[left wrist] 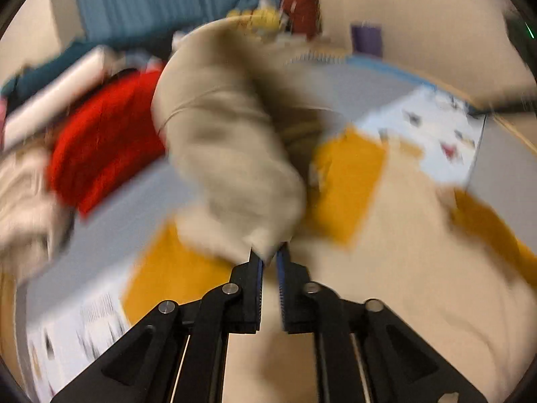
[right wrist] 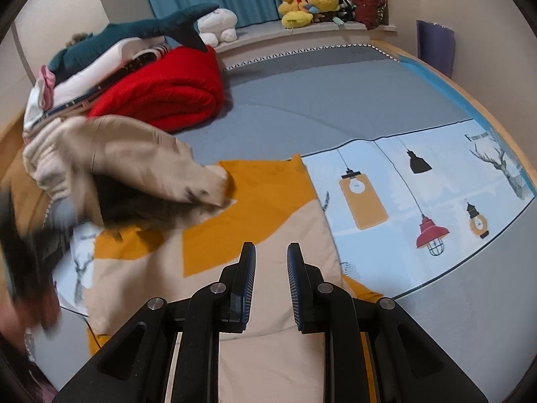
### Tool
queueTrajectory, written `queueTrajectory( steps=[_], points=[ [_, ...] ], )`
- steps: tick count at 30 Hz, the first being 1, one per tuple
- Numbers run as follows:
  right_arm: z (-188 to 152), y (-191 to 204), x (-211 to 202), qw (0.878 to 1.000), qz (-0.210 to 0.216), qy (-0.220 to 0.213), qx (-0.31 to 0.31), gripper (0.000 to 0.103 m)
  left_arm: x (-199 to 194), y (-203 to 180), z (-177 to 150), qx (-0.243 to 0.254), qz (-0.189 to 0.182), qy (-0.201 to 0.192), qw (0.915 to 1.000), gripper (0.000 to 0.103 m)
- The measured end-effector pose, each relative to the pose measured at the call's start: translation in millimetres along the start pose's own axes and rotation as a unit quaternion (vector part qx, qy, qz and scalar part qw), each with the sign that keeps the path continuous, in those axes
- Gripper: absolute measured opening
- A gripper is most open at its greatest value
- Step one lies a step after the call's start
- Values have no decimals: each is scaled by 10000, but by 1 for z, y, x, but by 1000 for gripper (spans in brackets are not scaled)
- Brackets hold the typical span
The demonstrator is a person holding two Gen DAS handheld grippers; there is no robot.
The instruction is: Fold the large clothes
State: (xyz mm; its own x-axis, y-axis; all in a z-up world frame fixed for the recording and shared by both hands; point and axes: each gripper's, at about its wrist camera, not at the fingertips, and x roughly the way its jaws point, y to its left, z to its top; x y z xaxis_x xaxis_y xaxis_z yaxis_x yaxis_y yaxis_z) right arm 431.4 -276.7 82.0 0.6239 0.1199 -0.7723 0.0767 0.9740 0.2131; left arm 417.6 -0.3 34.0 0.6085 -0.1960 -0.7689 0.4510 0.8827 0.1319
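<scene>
Left gripper (left wrist: 268, 257) pinches a beige sleeve (left wrist: 231, 141) of the beige-and-orange garment (right wrist: 268, 208) and lifts it; right gripper (right wrist: 271, 258) hangs open above the cloth.

In the left wrist view, which is badly blurred, the two fingers stand nearly together with a fold of beige fabric caught between their tips, and the lifted fabric rises through the middle of the frame. The garment's body fills the lower right there, with orange patches at centre and lower left. In the right wrist view the jaws are apart with nothing between them, low in the frame over the garment's beige part; the raised sleeve is at centre left. The garment lies on a pale blue lamp-print sheet (right wrist: 419, 181) spread over the grey bed (right wrist: 335, 94). A folded red blanket (right wrist: 167, 94) sits at upper left, seemingly under stacked clothes and a shark plush (right wrist: 141, 30).
</scene>
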Motion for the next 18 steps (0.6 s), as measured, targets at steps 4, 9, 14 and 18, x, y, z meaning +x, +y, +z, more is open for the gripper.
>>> queueTrajectory(
  steps=[4, 9, 14, 18],
  points=[
    [-3, 0, -6, 9995, 271, -39, 183, 26, -38, 8, -52, -1312, -234, 444, 9901, 11],
    [-11, 1, 3, 9972, 614, 151, 406, 32, -60, 25, -47, -2545, -435, 343, 9655, 11],
    [-24, 20, 28, 9928, 1004, 491, 440, 36, -23, 40, -50, -3175, -551, 700, 9441, 16],
    [-39, 46, 61, 9837, 1432, 991, 455, 40, 2, 56, -66, -3832, -843, 1015, 9142, 16]
  ],
)
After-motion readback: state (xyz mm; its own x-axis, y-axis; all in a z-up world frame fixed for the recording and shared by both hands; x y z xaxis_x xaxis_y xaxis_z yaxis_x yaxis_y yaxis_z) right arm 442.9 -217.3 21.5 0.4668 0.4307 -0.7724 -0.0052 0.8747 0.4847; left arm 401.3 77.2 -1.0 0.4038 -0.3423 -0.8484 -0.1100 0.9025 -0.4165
